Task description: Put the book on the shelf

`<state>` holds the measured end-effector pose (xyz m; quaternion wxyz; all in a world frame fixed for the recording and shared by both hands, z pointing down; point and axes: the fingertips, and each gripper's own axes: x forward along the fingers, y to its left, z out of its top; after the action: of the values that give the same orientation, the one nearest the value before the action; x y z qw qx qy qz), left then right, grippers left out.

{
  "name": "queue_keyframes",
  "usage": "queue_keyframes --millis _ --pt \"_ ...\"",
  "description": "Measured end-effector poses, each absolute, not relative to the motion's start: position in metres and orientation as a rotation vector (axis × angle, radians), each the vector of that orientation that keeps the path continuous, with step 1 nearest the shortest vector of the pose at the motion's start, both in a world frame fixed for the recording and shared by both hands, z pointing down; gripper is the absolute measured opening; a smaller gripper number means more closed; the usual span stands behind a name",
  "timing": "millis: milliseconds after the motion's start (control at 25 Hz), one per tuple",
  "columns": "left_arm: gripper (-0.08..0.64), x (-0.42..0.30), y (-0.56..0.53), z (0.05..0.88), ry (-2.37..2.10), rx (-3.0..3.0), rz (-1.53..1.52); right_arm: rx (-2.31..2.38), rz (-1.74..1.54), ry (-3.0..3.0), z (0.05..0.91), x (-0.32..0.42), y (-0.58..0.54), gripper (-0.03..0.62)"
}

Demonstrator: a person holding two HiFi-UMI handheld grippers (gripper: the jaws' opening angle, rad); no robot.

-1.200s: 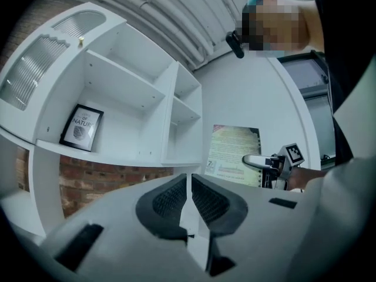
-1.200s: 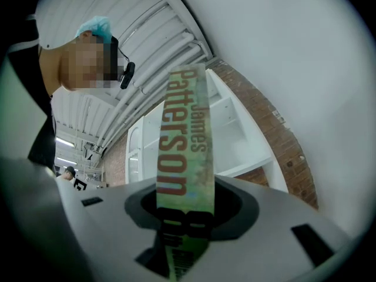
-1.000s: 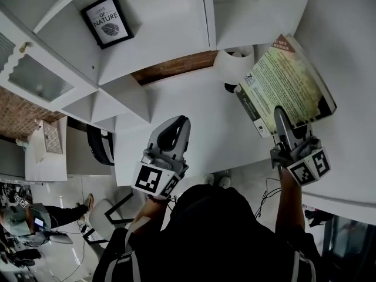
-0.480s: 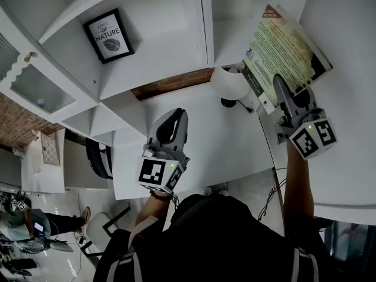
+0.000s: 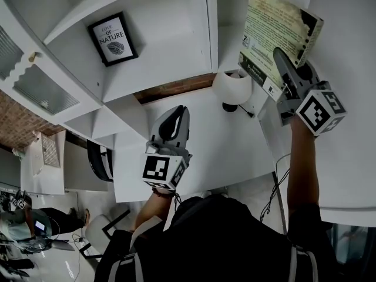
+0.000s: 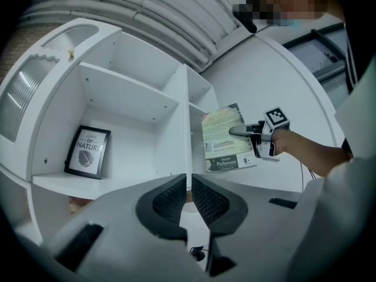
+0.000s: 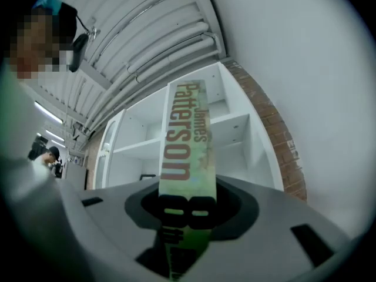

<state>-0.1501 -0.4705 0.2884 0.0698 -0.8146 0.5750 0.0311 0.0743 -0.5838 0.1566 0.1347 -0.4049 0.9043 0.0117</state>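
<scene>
- High on the right, the right hand-held gripper [image 5: 286, 78] clamps the book [image 5: 276, 25] at its spine end, holding it nearly upright just before the shelf [image 5: 207, 40], probably so it slides in pages first.
- Lower down, the left hand-held gripper [image 5: 175, 121] is closed and empty, well apart from the book.

1. Your paperback book [image 5: 282, 31], at 1 o'clock in the head view, has a smooth, slightly glossy paper cover.
2. The shelf unit [image 5: 158, 46] looks like smooth, matt white board.
3. Your left gripper [image 5: 178, 113] is matt grey plastic; its pads [image 6: 170, 200] are dark with a fine, rough grid.
4. The brick strip [image 5: 173, 89] at 12 o'clock looks rough and matt.
5. The lamp shade [image 5: 231, 87] is smooth, matt white.
</scene>
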Motion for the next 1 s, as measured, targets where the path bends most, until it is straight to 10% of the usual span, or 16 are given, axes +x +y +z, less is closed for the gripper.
queue_keyframes --millis 1000 --pt "0.04 -0.168 -0.461 0.311 1.798 -2.495 0.03 -1.472 0.339 2.684 0.162 -0.038 -0.702 0.163"
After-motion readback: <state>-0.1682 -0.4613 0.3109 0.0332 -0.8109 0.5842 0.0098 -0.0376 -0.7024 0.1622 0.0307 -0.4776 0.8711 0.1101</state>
